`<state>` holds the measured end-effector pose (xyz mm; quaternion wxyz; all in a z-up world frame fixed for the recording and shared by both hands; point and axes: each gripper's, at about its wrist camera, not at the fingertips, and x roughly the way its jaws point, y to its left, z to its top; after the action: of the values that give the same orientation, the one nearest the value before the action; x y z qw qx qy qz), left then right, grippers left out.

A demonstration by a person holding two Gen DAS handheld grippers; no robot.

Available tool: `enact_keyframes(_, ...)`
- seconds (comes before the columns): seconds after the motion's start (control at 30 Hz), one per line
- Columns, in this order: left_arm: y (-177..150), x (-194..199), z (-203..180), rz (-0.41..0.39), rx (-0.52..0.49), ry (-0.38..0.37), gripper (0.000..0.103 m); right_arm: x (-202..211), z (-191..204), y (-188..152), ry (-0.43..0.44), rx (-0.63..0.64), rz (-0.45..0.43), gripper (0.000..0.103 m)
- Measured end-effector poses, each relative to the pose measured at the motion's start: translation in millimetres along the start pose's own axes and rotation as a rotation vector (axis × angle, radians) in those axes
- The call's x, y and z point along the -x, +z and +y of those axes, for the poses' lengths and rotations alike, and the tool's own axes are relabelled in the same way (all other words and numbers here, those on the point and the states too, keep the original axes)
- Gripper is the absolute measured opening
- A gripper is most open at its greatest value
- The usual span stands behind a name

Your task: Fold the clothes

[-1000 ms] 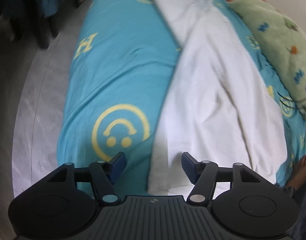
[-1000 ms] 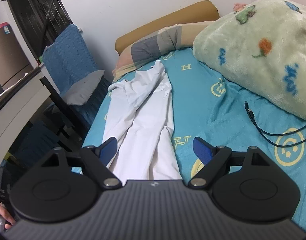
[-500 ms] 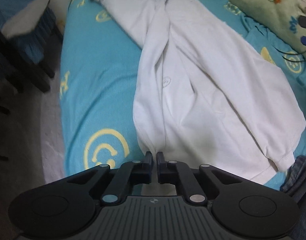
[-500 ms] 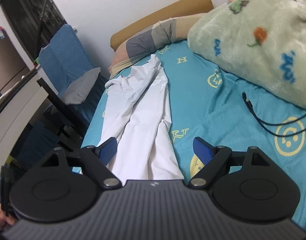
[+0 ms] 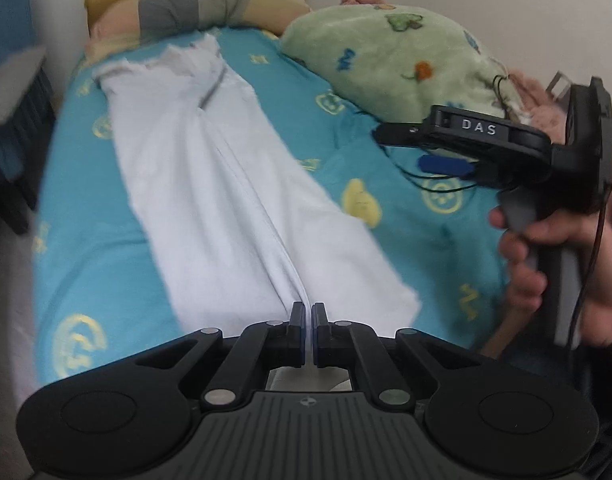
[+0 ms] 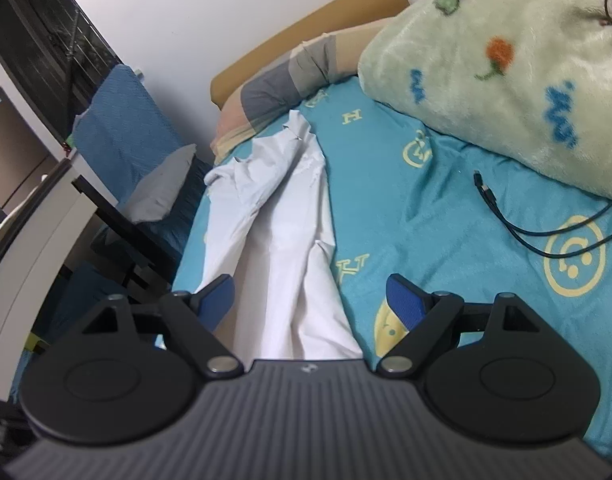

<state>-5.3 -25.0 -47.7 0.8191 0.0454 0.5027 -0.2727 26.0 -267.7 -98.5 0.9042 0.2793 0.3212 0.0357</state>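
Observation:
A white shirt (image 5: 226, 208) lies lengthwise on the turquoise bed sheet (image 5: 86, 240), collar toward the headboard. My left gripper (image 5: 309, 312) is shut on the shirt's near hem, where the cloth pulls into a taut ridge. In the right wrist view the shirt (image 6: 282, 240) runs away from me on the sheet (image 6: 445, 216). My right gripper (image 6: 309, 300) is open and empty, held above the shirt's near end. It also shows in the left wrist view (image 5: 445, 148), held by a hand at the right.
A green plush blanket (image 6: 505, 64) is bunched at the right of the bed. A black cable (image 6: 545, 220) lies on the sheet beside it. A striped pillow (image 5: 194, 12) sits at the headboard. A blue chair (image 6: 126, 148) and desk stand left of the bed.
My left gripper closed on the shirt's near hem and pulled it taut, tilting up toward the headboard. The right gripper stayed open and barely moved.

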Motion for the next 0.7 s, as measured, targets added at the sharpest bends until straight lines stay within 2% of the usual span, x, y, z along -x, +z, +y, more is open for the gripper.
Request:
enact_keyframes(0.17, -21.2, -65.8, 6.9, 0.110, 0.073, -0.003, 0.006, -10.1, -7.6, -4.3, 0.011, 0.003, 0.085, 0.084)
enact_keyframes(0.23, -27.4, -72.8, 22.9, 0.111, 0.167, -0.043, 0.015, -14.8, -13.6, -10.4, 0.021, -0.005, 0.133, 0.084)
enact_keyframes(0.27, -31.2, -71.0, 33.4, 0.094, 0.224, -0.059, 0.029, -17.2, -17.4, -12.6, 0.026, -0.018, 0.159, 0.084)
enact_keyframes(0.3, -35.3, -68.2, 43.9, 0.076, 0.280, -0.071, 0.054, -19.7, -21.2, -14.8, 0.031, -0.032, 0.185, 0.084)
enact_keyframes(0.37, -44.2, -58.4, 65.5, 0.029, 0.392, -0.063, 0.078, -23.7, -30.4, -19.1, 0.047, -0.089, 0.219, 0.084)
enact_keyframes(0.43, -55.2, -48.4, 88.1, -0.017, 0.507, -0.035, 0.080, -27.9, -39.9, -22.4, 0.051, -0.157, 0.246, 0.084)
enact_keyframes(0.53, -66.4, -42.2, 119.9, -0.055, 0.686, -0.006, 0.082, -35.1, -44.8, -29.6, 0.025, -0.178, 0.286, 0.084)
enact_keyframes(0.63, -69.9, -56.3, 138.6, 0.001, 0.779, 0.021, 0.083, -37.6, -43.4, -37.7, -0.007, -0.152, 0.305, 0.084)
enact_keyframes(0.7, -69.9, -66.3, 144.7, 0.035, 0.798, 0.008, 0.082, -39.1, -44.9, -42.6, -0.013, -0.157, 0.319, 0.084)
